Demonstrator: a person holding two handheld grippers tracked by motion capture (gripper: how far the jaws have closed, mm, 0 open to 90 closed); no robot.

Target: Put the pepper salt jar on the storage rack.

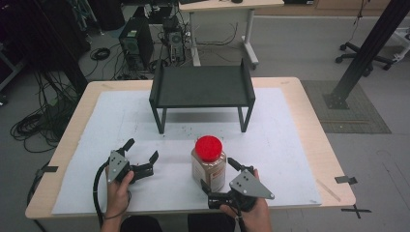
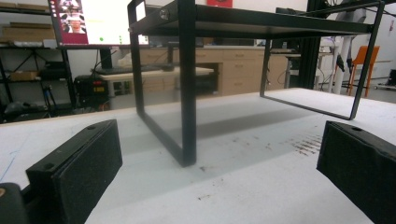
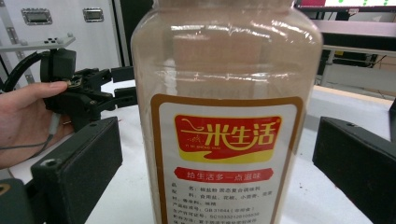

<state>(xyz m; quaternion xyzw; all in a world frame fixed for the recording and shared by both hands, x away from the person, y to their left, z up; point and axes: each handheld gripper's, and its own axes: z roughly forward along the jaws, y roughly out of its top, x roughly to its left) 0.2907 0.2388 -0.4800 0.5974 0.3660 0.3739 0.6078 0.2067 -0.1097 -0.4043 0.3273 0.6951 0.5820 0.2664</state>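
Right gripper [image 1: 217,176] had its jaws spread wide around the red-lidded jar [image 1: 209,164], not yet gripping, jar standing upright on the white mat [image 1: 290,145] near the table's front edge. Left gripper [image 1: 141,151] sat released, holding nothing, left of the jar, facing the black shelf [image 1: 201,87]

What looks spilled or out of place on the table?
Reddish-brown specks are scattered on the white mat near the black shelf, like spilled powder. The jar stands upright with its red lid on.
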